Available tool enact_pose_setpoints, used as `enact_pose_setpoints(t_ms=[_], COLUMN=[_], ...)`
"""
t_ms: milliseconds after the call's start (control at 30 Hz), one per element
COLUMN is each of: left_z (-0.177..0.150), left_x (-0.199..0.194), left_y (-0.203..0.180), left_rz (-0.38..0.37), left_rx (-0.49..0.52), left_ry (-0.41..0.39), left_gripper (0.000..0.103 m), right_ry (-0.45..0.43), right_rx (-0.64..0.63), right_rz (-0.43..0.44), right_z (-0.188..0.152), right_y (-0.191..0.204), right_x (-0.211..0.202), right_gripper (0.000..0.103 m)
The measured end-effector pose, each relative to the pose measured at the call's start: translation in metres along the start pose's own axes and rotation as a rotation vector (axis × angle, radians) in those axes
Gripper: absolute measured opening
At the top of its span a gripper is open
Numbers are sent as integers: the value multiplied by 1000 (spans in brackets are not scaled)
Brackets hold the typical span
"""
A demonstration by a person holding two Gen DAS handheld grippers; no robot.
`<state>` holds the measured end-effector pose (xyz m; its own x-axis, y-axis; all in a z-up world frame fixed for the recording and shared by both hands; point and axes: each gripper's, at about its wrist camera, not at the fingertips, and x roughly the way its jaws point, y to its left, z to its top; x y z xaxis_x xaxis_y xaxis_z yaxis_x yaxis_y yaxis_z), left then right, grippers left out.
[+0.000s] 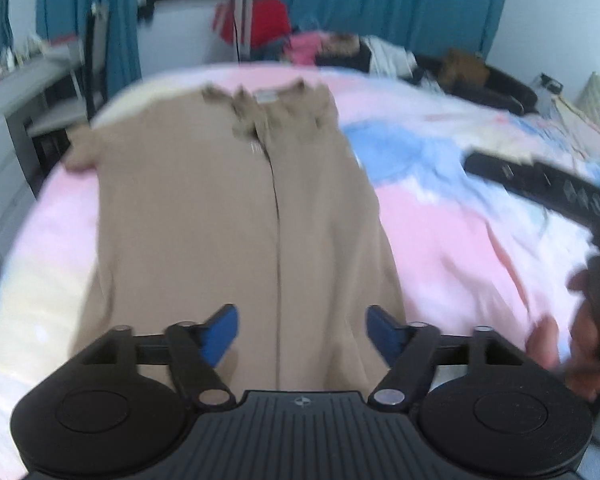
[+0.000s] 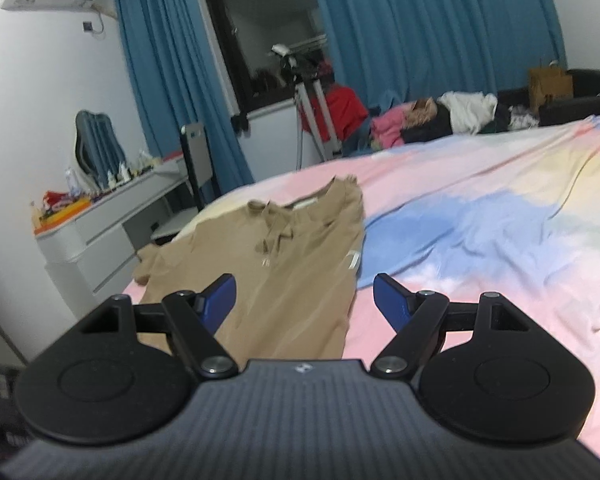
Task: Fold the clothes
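Tan trousers lie lengthwise on the bed, waistband at the far end

The left gripper [image 1: 302, 334], fingers spread and empty, hovers over the tan trousers [image 1: 236, 216]; the right gripper [image 2: 304, 300], also spread, hangs beside their right edge on the bed [image 2: 480, 240].

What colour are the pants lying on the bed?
Tan, a plain light brown; the pants show sharpest in the right wrist view.
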<state>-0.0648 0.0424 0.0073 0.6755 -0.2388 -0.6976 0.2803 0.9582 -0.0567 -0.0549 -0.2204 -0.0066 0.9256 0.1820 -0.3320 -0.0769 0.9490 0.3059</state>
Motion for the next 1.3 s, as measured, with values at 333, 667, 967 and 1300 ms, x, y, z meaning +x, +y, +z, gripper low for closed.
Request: enact_pose_setpoints(t_ms=[333, 667, 967, 1300], left_z=[32, 24, 24, 15], left_x=[25, 36, 3, 4], left_y=[-26, 2, 74, 165], left_rz=[70, 79, 182, 349], left_rx=[40, 18, -83, -282], left_ry=[-166, -164, -229, -331], left_gripper=[103, 103, 103, 103], right_ry=[-36, 7, 92, 195], right_rx=[-10, -66, -201, -392], right_rz=[-7, -18, 94, 277], right_z=[-1, -11, 13, 2], right_y=[1, 13, 76, 207], right_x=[1, 19, 83, 230], right_gripper=[77, 77, 77, 76])
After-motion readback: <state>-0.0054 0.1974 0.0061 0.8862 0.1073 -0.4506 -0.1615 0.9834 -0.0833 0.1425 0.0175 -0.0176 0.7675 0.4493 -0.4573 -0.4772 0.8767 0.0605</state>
